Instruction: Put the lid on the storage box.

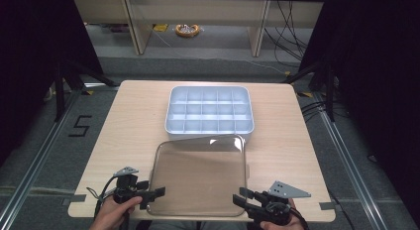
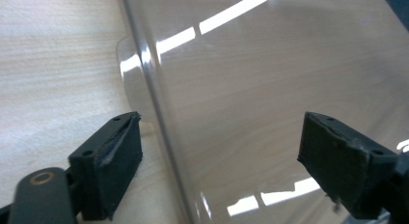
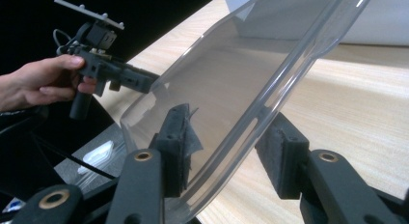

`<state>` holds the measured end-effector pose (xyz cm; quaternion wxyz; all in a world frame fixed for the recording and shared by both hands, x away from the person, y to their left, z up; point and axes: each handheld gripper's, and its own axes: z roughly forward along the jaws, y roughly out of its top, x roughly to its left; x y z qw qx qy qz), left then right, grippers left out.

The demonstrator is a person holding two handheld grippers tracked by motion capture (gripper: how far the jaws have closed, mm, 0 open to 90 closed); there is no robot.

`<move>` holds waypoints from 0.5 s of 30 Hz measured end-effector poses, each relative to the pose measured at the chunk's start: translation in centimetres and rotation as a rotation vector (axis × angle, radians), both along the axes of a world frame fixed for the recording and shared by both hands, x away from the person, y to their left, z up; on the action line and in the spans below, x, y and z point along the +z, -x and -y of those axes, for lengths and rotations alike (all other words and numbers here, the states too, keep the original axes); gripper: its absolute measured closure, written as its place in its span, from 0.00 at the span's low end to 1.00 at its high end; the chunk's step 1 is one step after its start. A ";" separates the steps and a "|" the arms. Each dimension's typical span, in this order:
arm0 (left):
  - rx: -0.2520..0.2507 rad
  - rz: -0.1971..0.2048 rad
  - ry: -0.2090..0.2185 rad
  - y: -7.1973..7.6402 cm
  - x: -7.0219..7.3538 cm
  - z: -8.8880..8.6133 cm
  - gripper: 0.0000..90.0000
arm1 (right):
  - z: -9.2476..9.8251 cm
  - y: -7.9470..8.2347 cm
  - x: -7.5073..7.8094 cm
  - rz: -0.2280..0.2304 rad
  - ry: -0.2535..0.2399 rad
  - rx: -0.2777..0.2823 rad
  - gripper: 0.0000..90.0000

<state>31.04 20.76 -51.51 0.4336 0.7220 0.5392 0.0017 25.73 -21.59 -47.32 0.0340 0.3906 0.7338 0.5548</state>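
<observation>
Far of bench centre: white compartment tray, all cells empty. Near it, clear lid, tilted; right tongs clenched on its near right edge. Left tongs released, straddling lid's left edge, pads apart.

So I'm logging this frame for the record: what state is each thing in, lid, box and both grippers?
Clear lid: off the box, near edge raised off the table, far edge down by the box.
Compartment box: uncovered, compartments empty, flat on the table.
Left gripper: jaws open, astride the lid's edge, pads not pressing.
Right gripper: jaws astride the lid's rim; grip unclear.
</observation>
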 end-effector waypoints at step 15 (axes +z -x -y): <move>-0.009 -0.034 0.096 0.0 0.3 -1.0 0.49 | 1.0 -0.7 -1.4 -0.053 0.099 -0.036 0.68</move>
